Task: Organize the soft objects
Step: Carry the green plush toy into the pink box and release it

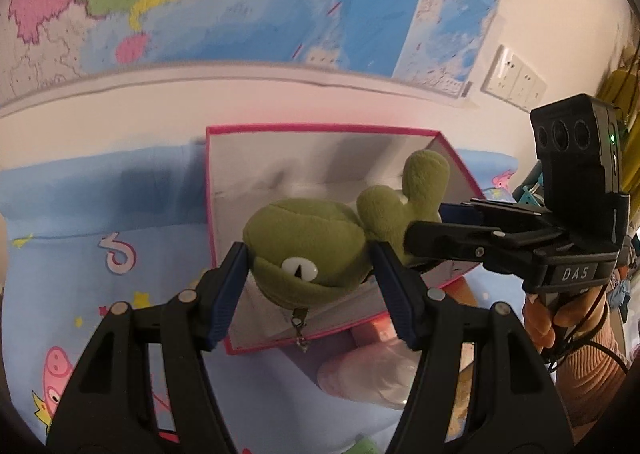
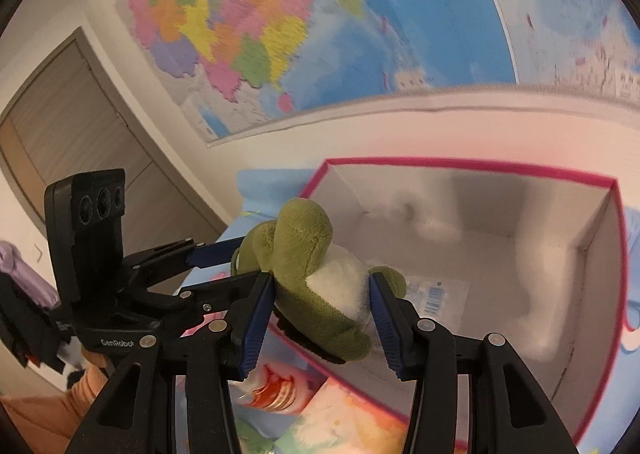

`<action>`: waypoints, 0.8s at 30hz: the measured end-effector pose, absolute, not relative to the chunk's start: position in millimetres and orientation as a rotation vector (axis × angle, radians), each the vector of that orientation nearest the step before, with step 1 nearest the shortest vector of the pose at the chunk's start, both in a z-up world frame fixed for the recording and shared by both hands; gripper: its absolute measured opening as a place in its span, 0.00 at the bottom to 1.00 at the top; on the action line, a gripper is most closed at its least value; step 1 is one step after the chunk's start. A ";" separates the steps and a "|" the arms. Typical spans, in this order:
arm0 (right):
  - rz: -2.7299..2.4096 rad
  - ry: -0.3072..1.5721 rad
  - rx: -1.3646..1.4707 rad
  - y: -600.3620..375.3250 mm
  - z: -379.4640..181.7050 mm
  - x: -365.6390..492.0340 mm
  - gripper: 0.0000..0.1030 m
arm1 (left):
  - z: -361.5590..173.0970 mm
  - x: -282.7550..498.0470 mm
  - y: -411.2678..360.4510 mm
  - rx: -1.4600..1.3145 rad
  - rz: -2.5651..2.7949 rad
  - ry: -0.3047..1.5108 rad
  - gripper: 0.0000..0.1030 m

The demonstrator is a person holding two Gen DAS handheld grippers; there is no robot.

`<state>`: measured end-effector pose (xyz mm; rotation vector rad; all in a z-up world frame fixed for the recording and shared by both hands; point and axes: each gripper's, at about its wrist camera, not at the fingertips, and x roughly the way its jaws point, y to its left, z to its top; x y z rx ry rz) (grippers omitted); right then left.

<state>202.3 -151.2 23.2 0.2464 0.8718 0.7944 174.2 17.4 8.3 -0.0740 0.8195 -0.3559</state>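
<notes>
Both tongs grip one green frog plush [image 1: 316, 242]: my left tongs [image 1: 310, 274] squeeze its head, my right tongs [image 2: 322, 294] squeeze its white-bellied body. I hold it over the near corner of the pink-rimmed box [image 2: 472, 167], which sits on the blue cartoon sheet [image 1: 100, 221] below the wall map [image 2: 360, 33]. A small clasp [image 1: 298, 324] dangles under the head.

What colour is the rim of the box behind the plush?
Pink rim on a white box; clearest in the right wrist view.
</notes>
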 end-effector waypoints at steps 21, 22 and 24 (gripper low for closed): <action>0.690 0.882 0.170 -135.8 12.1 204.1 0.64 | 9.3 174.9 28.3 -0.097 -0.299 0.793 0.65; 0.676 0.848 0.162 -138.8 20.2 196.4 0.65 | 12.3 168.6 31.2 -0.109 -0.289 0.779 0.67; 0.651 0.793 0.142 -145.9 33.4 181.5 0.72 | 19.5 154.4 34.9 -0.118 -0.282 0.739 0.72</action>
